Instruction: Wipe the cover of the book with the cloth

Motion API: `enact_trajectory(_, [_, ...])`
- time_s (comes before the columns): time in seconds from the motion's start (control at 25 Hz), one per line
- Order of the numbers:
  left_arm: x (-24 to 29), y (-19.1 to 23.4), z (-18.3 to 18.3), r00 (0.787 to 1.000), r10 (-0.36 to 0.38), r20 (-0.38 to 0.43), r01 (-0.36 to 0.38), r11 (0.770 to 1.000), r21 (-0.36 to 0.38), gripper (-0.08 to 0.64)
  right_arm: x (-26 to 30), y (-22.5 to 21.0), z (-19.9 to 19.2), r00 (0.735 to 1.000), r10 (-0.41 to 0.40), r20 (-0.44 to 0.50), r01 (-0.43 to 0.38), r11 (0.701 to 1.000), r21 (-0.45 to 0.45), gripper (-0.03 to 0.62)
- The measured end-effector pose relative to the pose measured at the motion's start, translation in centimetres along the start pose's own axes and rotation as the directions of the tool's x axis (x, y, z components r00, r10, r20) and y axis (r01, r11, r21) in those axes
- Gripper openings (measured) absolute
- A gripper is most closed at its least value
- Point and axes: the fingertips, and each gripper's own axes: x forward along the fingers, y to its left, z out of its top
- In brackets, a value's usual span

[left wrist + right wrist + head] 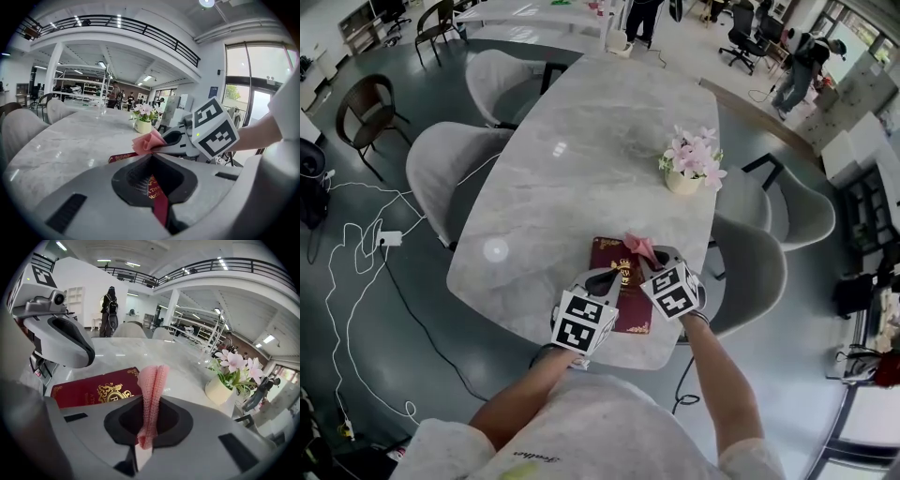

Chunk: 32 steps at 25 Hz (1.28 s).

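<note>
The left gripper (157, 187) has its jaws closed on the near edge of the dark red book (633, 309), a strip of whose cover with gold lettering runs through the gap between them. The right gripper (147, 423) is clamped on a pink cloth (152, 385), which is folded into a narrow bunch that stands up out of the jaws past their tips. In the head view the two grippers sit close together, left and right, over the near half of the book, and the cloth pokes out above the book's far end; whether it touches the cover cannot be told. The book lies face up, gold crest showing, near the desk's (581, 141) near edge, in front of the person. Further along the grey marble-look desk, to the right, stands a small cream pot of pink flowers (689, 164), well apart from the book. Grey upholstered chairs (441, 173) are drawn up along both sides of the desk, and white cables (356, 253) trail over the floor to the left.
</note>
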Motion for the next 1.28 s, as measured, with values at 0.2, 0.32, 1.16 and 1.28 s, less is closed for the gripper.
enact_trajectory(0.2, [0.0,-0.2,-0.2,1.000,-0.013,-0.010,0.013,1.000,0.005,0.006,0.1,1.0,-0.9,1.000,0.020,-0.019,-0.020,1.000,0.012,0.018])
enact_trajectory(0.32, [-0.3,-0.2,-0.2,1.000,-0.010,-0.003,0.010,1.000,0.004,0.006,0.0,1.6,-1.2,0.999,0.031,-0.023,-0.031,0.999,0.019,0.018])
enact_trajectory(1.16, [-2.5,-0.7,-2.1,1.000,-0.008,-0.008,0.008,1.000,-0.025,0.006,-2.1,5.7,-2.9,0.997,0.062,-0.042,-0.060,0.997,0.051,0.018])
enact_trajectory(1.28, [-2.8,-0.9,-2.3,1.000,-0.014,-0.011,0.014,1.000,-0.022,0.006,-2.3,6.2,-3.3,0.997,0.062,-0.043,-0.059,0.996,0.061,0.018])
